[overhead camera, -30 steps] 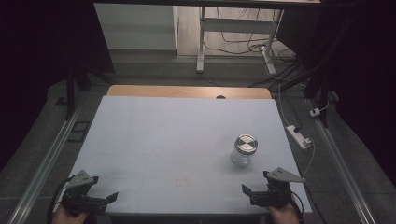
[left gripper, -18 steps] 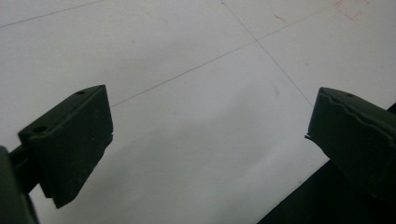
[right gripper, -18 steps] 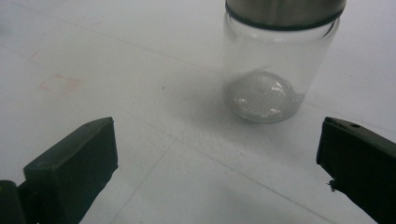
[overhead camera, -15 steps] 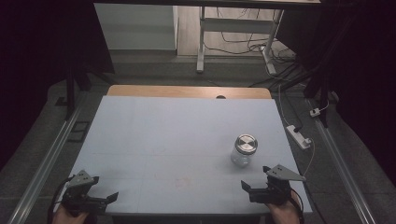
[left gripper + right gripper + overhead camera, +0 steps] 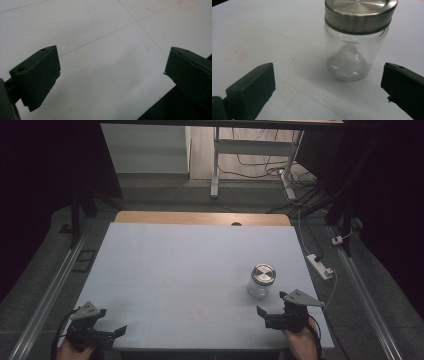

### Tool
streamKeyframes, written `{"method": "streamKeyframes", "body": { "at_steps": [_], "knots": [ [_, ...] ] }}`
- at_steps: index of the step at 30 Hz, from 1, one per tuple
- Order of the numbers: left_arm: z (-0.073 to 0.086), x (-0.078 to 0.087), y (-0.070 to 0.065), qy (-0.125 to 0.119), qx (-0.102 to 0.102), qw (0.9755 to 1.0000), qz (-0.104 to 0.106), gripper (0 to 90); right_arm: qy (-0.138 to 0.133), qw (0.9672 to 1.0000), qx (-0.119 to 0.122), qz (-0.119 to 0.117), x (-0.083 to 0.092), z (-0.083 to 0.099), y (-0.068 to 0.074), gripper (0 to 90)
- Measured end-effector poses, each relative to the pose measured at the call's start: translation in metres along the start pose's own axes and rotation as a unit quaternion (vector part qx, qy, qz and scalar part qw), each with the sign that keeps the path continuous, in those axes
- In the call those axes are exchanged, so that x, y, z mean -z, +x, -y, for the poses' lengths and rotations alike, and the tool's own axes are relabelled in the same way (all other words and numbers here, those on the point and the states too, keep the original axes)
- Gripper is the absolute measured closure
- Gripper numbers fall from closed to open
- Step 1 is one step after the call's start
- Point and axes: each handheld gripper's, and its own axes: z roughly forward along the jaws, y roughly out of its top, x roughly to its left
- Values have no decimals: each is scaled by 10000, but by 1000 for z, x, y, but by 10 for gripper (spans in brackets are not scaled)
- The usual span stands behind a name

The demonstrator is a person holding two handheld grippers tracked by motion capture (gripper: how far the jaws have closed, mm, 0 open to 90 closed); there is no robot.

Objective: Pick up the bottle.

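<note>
A clear glass jar with a brushed metal lid stands upright on the white table, right of centre. My right gripper sits just short of it near the front edge, open. In the right gripper view the jar rises ahead and slightly right of centre, beyond the wide gap of my right gripper; neither jaw touches it. My left gripper rests at the front left corner, open. In the left gripper view my left gripper has bare table between its jaws.
A white power strip lies off the table's right side with a cable running from it. A wooden strip borders the far edge. Metal rails run along both sides, and a desk frame with loose cables stands behind.
My right gripper has crept slightly forward toward the jar. The left gripper has barely moved, and the jar stays in place.
</note>
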Motion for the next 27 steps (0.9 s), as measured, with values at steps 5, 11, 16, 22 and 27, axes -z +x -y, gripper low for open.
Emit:
{"method": "streamKeyframes", "body": {
  "at_steps": [5,11,16,22,27],
  "knots": [
    [0,0,0,-1,17,10000,3,3,23,9998,-204,-45,-6,-5,-7,0],
    [0,0,0,3,22,10000,-2,3,119,9994,-324,42,-12,-8,-15,0],
    [0,0,1,-13,40,10000,11,1,213,9993,-266,122,-19,-11,-16,0],
    [0,1,2,-33,83,9999,51,0,193,9993,-214,249,-26,-15,-21,0],
    [0,0,2,-23,74,10000,53,0,274,9993,-174,204,-35,-18,-24,0]
  ]
}}
